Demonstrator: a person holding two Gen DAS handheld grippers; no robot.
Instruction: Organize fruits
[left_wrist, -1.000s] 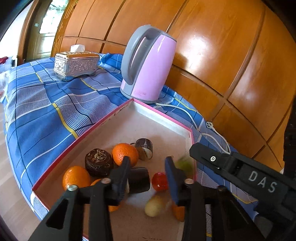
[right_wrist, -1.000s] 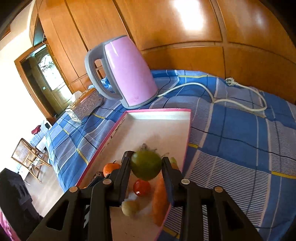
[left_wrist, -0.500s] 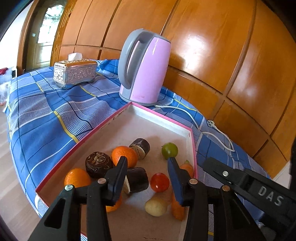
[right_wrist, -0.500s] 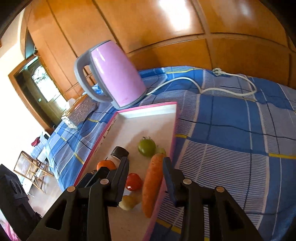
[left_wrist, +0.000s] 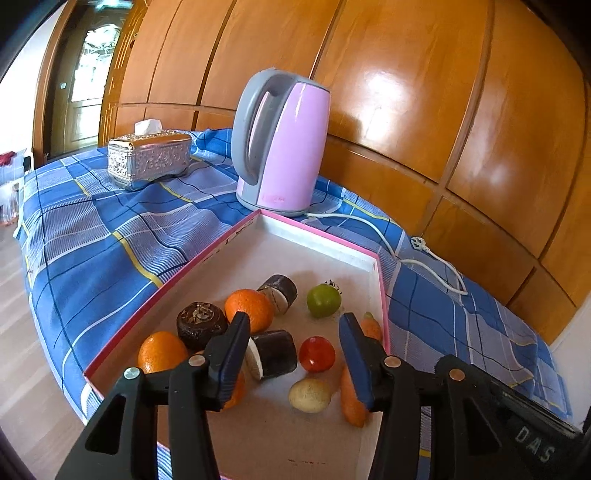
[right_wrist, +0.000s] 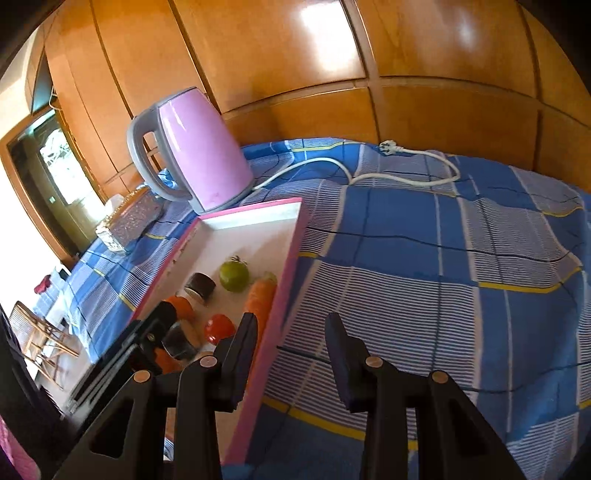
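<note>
A pink-rimmed white tray (left_wrist: 317, 242) (right_wrist: 291, 236) lies on the blue checked cloth. In it sit a green tomato (left_wrist: 323, 301) (right_wrist: 233, 276), a red tomato (left_wrist: 317, 353) (right_wrist: 219, 327), a carrot (left_wrist: 351, 398) (right_wrist: 260, 298), oranges (left_wrist: 249, 308), a pale potato (left_wrist: 309, 395) and dark round pieces (left_wrist: 274, 353). My left gripper (left_wrist: 293, 356) is open and empty above the tray's near end. My right gripper (right_wrist: 291, 363) is open and empty over the tray's right rim and the cloth.
A pink electric kettle (left_wrist: 282, 142) (right_wrist: 194, 155) stands behind the tray, its white cord (left_wrist: 417, 254) (right_wrist: 369, 173) trailing right across the cloth. A silver tissue box (left_wrist: 149, 158) sits far left. A wooden panelled wall runs behind. The table edge and floor lie to the left.
My right gripper released the green tomato into the tray, opened, and drew back to the right over the tray rim. My left gripper pulled back slightly, staying open.
</note>
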